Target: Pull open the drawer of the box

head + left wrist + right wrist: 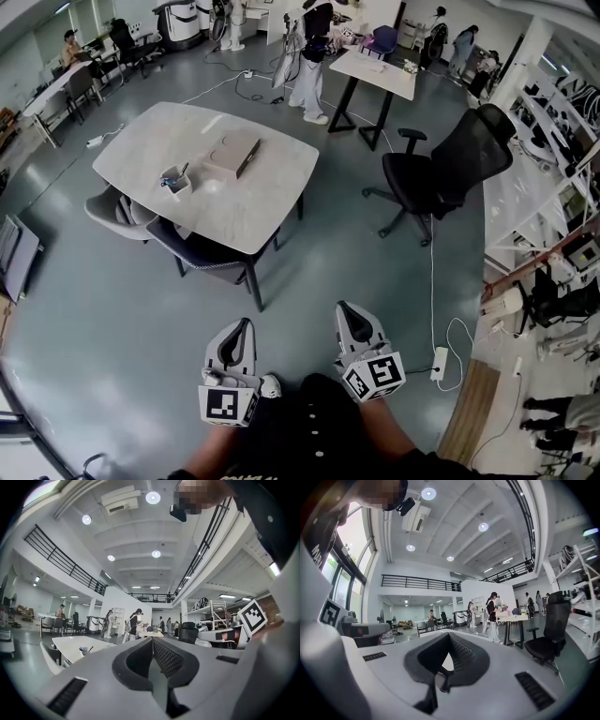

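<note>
**Both grippers clenched and empty, well short of the box**

Head view: the white left gripper [246,323] and white right gripper [345,307] are held low, close to the person's body, over grey floor. Each one's own view shows its jaws pressed together at the tips with nothing between them.

The flat, beige, rectangular box [232,153] lies on the pale stone-look table [262,202], well apart from both grippers. Its drawer is too small to make out. Just beside the box stands a small white cup [175,180] holding dark utensils. A black mesh office chair [450,159] stands to the table's right.
</note>
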A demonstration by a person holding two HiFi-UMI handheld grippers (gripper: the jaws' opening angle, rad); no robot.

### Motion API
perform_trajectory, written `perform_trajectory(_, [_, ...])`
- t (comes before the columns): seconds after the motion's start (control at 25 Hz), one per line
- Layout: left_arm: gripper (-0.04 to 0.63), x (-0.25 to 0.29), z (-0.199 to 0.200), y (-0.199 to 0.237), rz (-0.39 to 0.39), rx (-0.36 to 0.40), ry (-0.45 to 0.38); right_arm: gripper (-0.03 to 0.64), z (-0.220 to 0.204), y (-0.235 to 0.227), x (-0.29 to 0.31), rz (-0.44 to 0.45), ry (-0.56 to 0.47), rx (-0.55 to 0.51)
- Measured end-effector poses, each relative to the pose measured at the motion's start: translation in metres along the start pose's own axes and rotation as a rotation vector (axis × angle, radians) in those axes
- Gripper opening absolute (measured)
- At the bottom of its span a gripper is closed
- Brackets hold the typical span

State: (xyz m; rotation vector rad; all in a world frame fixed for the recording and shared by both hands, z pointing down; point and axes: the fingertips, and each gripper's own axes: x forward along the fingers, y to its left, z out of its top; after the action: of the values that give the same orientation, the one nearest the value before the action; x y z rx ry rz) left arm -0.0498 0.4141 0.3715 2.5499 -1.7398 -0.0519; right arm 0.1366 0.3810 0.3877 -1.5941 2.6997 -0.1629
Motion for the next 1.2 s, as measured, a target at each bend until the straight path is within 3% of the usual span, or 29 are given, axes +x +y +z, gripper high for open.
perform_trajectory(0.56, [0.017, 0.026, -0.013, 0.026, -0.027, -0.01, 0.023, -0.003, -0.015, 0.0, 0.026, -0.01, 0.034, 0.015])
perform_trajectory(1.2, [0.017, 0.151, -0.003, 0.038, 0.005, 0.007, 0.016, -0.003, 0.009, -0.088, 0.13, 0.042, 0.016, 0.009])
